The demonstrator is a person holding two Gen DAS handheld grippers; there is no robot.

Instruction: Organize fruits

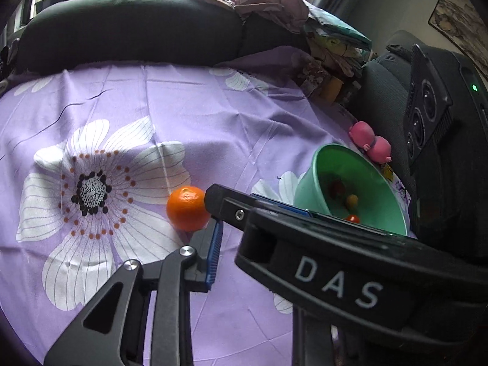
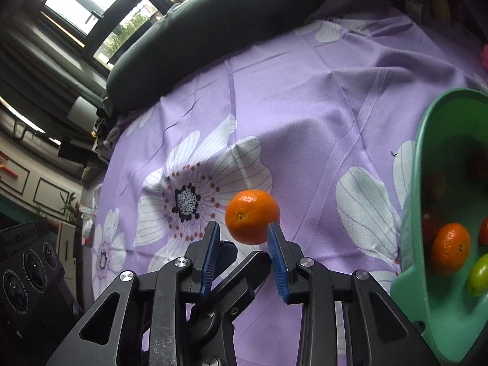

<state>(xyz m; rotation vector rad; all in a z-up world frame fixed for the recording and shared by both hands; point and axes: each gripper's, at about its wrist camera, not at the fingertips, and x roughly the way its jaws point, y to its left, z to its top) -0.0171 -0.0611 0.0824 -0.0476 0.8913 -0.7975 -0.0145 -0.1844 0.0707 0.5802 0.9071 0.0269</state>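
one orange (image 2: 252,216) lies on the purple cloth (image 2: 320,97), just ahead of the right gripper (image 2: 244,238), whose narrow jaws flank its near side, one blue pad at its edge; a firm hold cannot be told. the left gripper (image 1: 213,213), shut, crosses beside it. the green bowl (image 2: 418,164), tilted and holding fruit, lies to the right over open cloth.

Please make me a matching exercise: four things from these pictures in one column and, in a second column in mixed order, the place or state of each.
Things:
1. round orange mandarin lying alone
2. green plastic bowl
3. pink toy figure
4. small yellow-green fruit

Places or states:
A. inside the bowl
B. on the purple flowered cloth
C. holds several fruits
D. behind the bowl, at the cloth's edge

Pairs: 1-B, 2-C, 3-D, 4-A
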